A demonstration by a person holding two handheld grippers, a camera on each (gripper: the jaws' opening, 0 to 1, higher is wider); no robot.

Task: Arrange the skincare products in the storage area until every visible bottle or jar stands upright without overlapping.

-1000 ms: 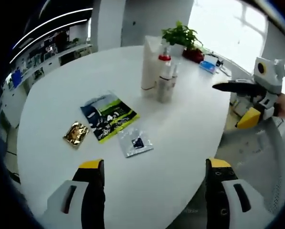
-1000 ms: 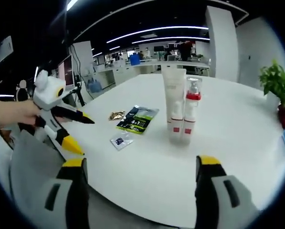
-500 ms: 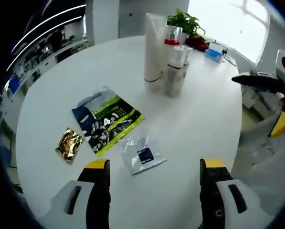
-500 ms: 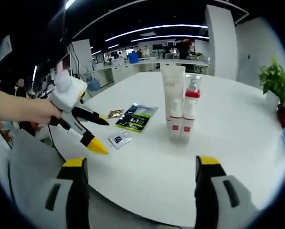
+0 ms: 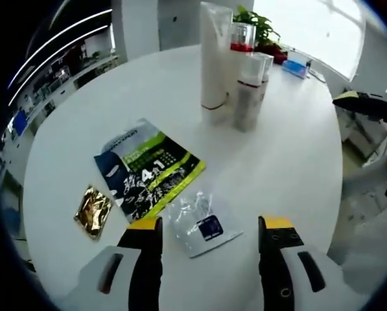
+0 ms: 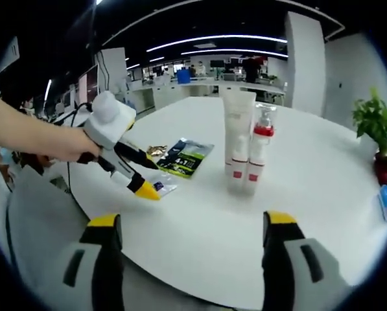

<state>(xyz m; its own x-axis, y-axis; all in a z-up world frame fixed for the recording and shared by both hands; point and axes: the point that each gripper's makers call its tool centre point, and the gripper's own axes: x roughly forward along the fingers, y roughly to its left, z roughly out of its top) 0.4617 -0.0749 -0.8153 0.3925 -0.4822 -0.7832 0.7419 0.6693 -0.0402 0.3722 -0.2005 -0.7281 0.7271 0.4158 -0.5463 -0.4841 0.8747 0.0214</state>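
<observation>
Left gripper (image 5: 209, 228) hovers wide open over a clear plastic sachet (image 5: 203, 223) on the round white desk (image 5: 290, 162) — right gripper (image 6: 188, 227) also wide, holding nothing.

Open-plan office: rows of desks (image 6: 199, 84), monitor (image 6: 89, 87), ceiling strip lights (image 6: 212, 44), round white table (image 6: 310, 181), potted plant (image 6: 375, 123).

My left gripper (image 5: 209, 234) and right gripper (image 6: 189, 230) each have grey bodies with dark slots and black jaws capped in yellow, and a bare forearm (image 6: 24, 133) meets the left gripper's white housing.
</observation>
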